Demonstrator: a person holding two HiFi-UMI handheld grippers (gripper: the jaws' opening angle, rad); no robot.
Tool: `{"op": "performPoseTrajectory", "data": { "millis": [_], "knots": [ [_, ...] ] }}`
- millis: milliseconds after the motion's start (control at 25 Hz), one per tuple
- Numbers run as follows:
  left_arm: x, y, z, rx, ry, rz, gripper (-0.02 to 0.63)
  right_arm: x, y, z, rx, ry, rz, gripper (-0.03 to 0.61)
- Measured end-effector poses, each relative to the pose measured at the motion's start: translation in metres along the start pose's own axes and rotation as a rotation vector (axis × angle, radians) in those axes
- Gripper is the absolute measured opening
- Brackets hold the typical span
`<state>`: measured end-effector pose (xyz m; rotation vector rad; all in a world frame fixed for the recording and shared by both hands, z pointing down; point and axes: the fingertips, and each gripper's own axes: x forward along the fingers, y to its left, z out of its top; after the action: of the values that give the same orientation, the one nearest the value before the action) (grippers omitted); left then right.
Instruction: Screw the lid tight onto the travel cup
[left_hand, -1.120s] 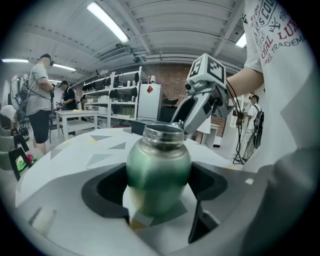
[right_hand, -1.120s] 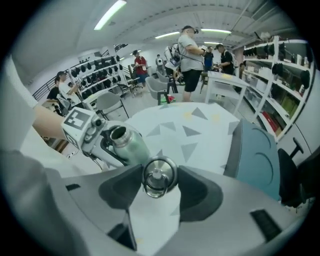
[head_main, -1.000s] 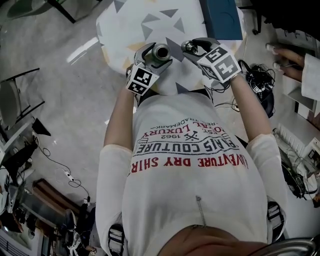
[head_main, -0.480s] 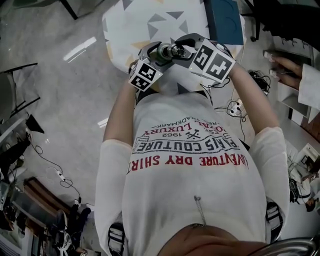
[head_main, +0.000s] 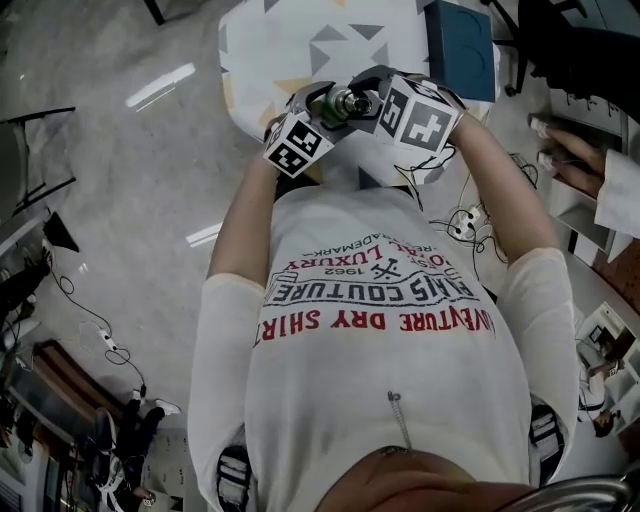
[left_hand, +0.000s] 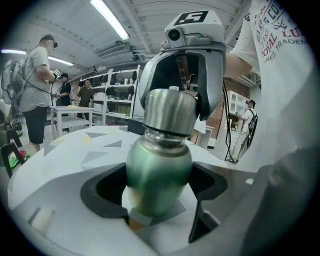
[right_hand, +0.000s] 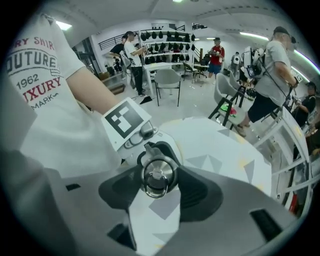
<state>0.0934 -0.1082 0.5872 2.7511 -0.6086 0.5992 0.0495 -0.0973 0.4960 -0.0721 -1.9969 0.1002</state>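
My left gripper (left_hand: 157, 189) is shut on the green body of the travel cup (left_hand: 156, 170), holding it tilted above the table's near edge. The steel lid (left_hand: 169, 107) sits on the cup's neck. My right gripper (right_hand: 159, 181) comes down over it from above, and its dark pads are shut on the lid (right_hand: 157, 175) on both sides. In the head view the two grippers meet at the cup (head_main: 325, 103). The left gripper (head_main: 315, 112) is below it, the right gripper (head_main: 362, 98) just right of it. The thread under the lid is hidden.
A table with a white triangle-patterned cloth (head_main: 290, 40) lies beyond the grippers, with a dark blue box (head_main: 460, 45) at its right end. Cables (head_main: 462, 222) trail on the floor at right. Another person's hand (head_main: 560, 150) rests at a shelf on the far right.
The right gripper has carried the lid leftwards from beside the cup onto its top and has rolled round with it. The left gripper and cup stayed put.
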Motion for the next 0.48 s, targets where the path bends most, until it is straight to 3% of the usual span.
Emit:
{"op": "performPoseTrajectory", "data": {
  "millis": [200,480],
  "knots": [
    [0.0001,0.0006,0.0007,-0.004,-0.001,0.004,0.383,0.0073,-0.0005,-0.0010,-0.060,0.028,0.005,0.236],
    [-0.0014,0.0004,0.0003,-0.004,-0.006,0.012,0.383,0.0095,-0.0016,-0.0008,0.009,0.061,0.004,0.236]
  ]
}}
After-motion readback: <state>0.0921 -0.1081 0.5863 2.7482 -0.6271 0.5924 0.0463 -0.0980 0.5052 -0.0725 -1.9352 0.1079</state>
